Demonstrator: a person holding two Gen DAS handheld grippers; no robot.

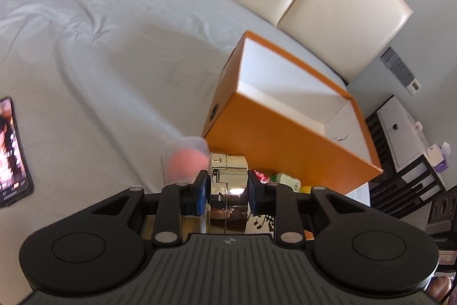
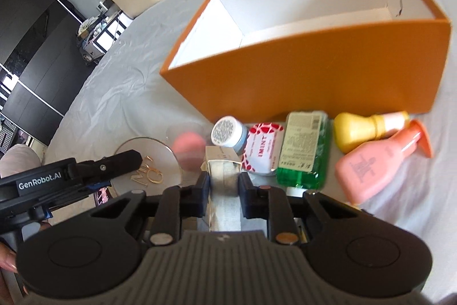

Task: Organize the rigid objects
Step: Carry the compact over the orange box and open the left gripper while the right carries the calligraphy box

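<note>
Left tool (image 1: 227, 185): closed on a gold case (image 1: 227, 190), lifted clear of the bed, just near the box's near wall.
Right tool (image 2: 223, 186): pads pressed on a pale carton (image 2: 224, 170), held near the row of items; only one earlier-free view, so nothing more is claimed.
Box (image 2: 314, 76): orange, open-topped, white inside, nothing visible in it; it stands on the bed (image 1: 100, 48) far of the items.
Row on bed: jar (image 2: 228, 133), mint pack (image 2: 261, 148), green bottle (image 2: 302, 148), yellow bottle (image 2: 362, 130) and pink bottle (image 2: 371, 165) lie just near the box's wall.
Risk, case: polished metal in narrow pads could likely slip or twist out.
Risk, carton: thin card may crush under the squeeze.
Risk, box: either load could clip the rim and shove the light box on the soft sheet.
Risk, tools: they work close together and may collide.
Writing: "GenRobot.AI" on the left tool; "IMINT" on the mint pack; gold letters on a round lid (image 2: 148, 162), unreadable.
Phone (image 1: 11, 150): lit, far left.
</note>
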